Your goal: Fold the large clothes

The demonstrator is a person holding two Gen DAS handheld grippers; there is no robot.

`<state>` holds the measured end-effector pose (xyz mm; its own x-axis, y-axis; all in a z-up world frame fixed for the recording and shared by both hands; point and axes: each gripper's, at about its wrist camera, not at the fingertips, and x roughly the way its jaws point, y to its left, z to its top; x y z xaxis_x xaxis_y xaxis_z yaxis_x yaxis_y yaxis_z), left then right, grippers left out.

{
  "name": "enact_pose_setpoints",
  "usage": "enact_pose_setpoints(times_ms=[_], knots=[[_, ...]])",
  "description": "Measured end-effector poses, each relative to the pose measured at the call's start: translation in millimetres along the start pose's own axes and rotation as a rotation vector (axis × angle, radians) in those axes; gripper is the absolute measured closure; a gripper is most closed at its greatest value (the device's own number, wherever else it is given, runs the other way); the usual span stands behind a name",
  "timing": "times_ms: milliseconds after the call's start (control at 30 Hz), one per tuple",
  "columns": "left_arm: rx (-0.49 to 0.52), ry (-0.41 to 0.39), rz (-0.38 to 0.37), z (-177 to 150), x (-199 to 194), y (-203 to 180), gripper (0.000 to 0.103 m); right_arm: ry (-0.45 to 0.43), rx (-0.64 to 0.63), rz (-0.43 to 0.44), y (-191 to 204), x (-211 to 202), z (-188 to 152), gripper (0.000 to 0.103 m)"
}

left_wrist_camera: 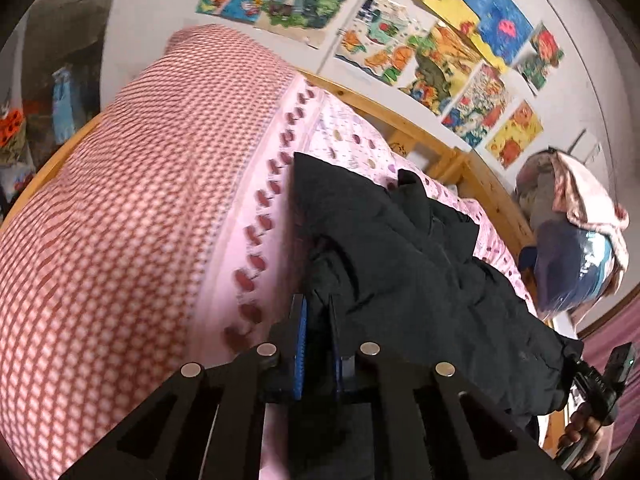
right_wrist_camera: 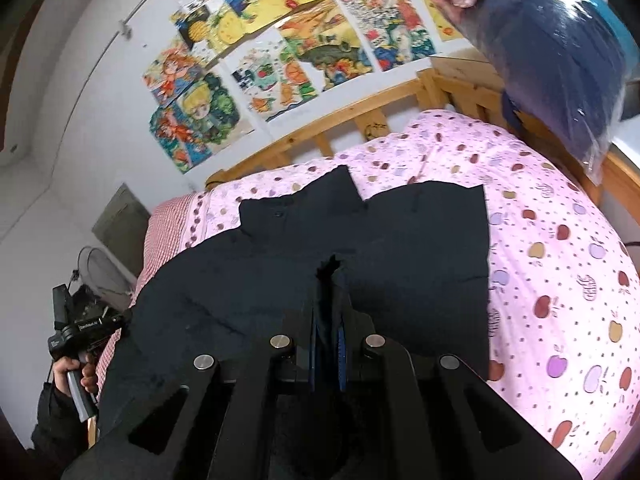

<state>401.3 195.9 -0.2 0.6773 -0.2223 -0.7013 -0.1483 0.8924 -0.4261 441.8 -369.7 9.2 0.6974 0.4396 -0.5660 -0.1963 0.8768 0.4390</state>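
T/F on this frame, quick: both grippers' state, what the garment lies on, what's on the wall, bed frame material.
1. Both grippers are shut on the black coat. True: left gripper and right gripper each pinch its fabric.
2. The coat lies on a bare wooden floor. False: it lies on a pink apple-print sheet on the bed.
3. Colourful drawings hang on the wall behind the bed. True.
4. The bed frame is metal. False: it is light wood.
5. The coat is red. False: black.
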Motion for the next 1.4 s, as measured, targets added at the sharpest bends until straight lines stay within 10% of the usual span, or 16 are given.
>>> enact_pose_setpoints(times_ms=[300,467,733,867,1133,1400], knots=[[0.025,0.022,0.088,-23,18,8,0.092,0.055,-0.265,-0.258,17,37,-44,0.082],[0.091,-0.029,0.228,-19,-1,-15,0.088,-0.025,-0.326,-0.284,32,13,-33,0.038],[0.241,-0.107,0.175,-22,-20,-75,0.071,-0.032,-0.418,-0.237,69,16,-28,0.036],[0.349,-0.081,0.022,-35,-7,-117,0.036,0.001,-0.47,-0.226,88,31,-37,0.036],[0.436,0.134,0.058,-63,49,-129,0.036,0.063,-0.42,-0.217,76,47,-58,0.027],[0.475,0.133,0.095,-81,64,-129,0.034,0.06,-0.409,-0.211,59,63,-80,0.026]])
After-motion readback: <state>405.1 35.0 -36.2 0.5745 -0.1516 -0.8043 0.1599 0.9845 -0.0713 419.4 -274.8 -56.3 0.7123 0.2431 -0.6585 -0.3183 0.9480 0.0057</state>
